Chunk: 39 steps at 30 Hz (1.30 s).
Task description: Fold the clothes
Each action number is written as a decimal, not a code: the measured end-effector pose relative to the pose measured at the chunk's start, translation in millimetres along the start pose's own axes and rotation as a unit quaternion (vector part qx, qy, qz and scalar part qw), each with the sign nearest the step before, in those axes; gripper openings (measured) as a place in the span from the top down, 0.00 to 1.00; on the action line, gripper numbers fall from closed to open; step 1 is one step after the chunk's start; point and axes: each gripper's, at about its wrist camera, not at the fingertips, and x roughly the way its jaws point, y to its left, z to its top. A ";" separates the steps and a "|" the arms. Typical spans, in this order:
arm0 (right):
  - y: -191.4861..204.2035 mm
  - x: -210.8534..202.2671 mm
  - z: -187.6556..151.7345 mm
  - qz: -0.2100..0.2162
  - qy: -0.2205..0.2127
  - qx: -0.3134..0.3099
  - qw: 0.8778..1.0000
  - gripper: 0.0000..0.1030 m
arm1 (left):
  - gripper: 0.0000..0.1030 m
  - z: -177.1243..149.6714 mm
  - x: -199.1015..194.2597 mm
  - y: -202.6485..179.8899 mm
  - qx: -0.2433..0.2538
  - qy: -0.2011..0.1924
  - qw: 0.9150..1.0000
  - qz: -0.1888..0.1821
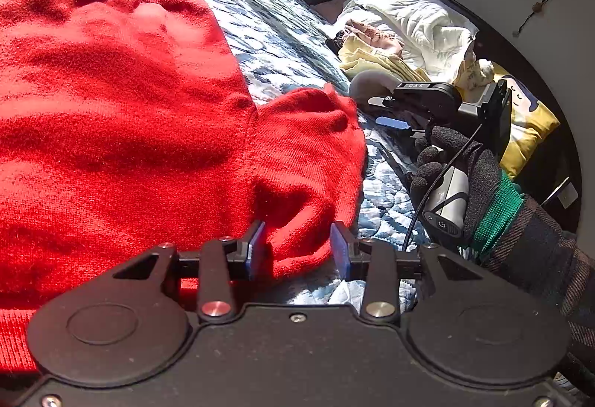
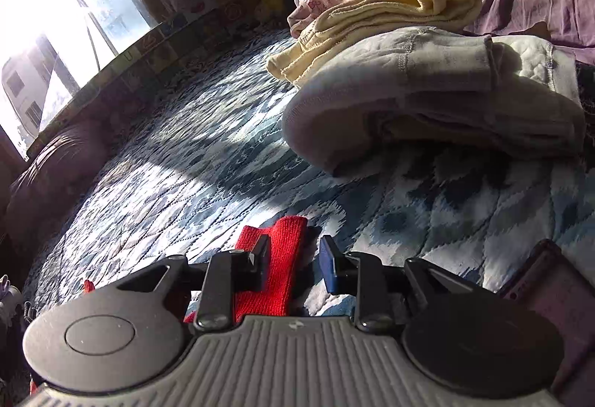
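A bright red knitted wool sweater (image 1: 122,117) lies spread across the blue-and-white quilted bedspread (image 1: 267,20), body flat so its panels can be turned over one another. Its sleeve (image 1: 308,161) is bunched beside the body. The left claw (image 1: 299,251) is spread, its blue pads (image 1: 256,247) straddling the lower fold of that sleeve without closing on it; this looks like the set-up for a pinch that would let the sleeve be lifted across the torso.

In the right wrist view the right claw (image 2: 293,264) is also spread, low over the bed, with a ribbed red cuff (image 2: 275,269) lying between its fingers, nearer the left one. Whether a pad touches the knit cannot be told. A gloved hand (image 1: 457,176) grips the right tool's handle from the bed's edge.

Folded pale yellow cloth (image 2: 386,20) and a folded grey fleece garment (image 2: 427,102) sit stacked towards the pillows, well apart from the sweater, probably to keep finished pieces clear of the working area.
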 end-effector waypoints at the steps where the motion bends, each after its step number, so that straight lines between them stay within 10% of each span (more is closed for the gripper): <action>1: 7.1 -4.8 -1.4 0.020 0.005 -0.011 1.000 0.70 | 0.61 -0.1 -1.3 -2.0 0.004 0.000 1.000 0.002; 4: 29.8 -5.4 -15.6 0.069 0.059 -0.057 0.994 0.71 | 0.61 0.2 -5.1 -5.5 0.005 0.004 1.000 0.009; 11: 56.7 2.1 -52.0 -0.024 0.094 -0.151 0.984 0.65 | 0.58 2.3 -38.9 11.1 -0.042 0.033 0.997 0.058; 16: 76.2 -45.7 -67.7 0.067 0.090 -0.129 0.985 0.64 | 0.53 25.2 -111.5 33.4 -0.081 -0.042 0.992 0.090; 20: 95.8 -74.4 -110.2 0.167 0.131 -0.145 0.966 0.66 | 0.52 58.0 -171.6 80.9 -0.134 -0.122 0.972 0.148; 24: 104.1 -86.2 -157.1 0.167 0.169 -0.177 0.955 0.66 | 0.52 98.4 -209.7 142.4 -0.169 -0.163 0.948 0.217; 30: 106.2 -97.5 -162.9 0.156 0.174 -0.189 0.954 0.66 | 0.50 140.8 -197.8 250.9 -0.199 -0.127 0.929 0.286; 33: 107.0 -95.8 -146.1 0.147 0.180 -0.171 0.957 0.68 | 0.61 135.9 -195.2 292.1 -0.220 -0.107 0.906 0.346; 39: 137.6 -64.3 -94.3 0.162 0.163 -0.163 0.959 0.66 | 0.50 161.5 -177.6 237.4 -0.099 -0.115 0.948 0.280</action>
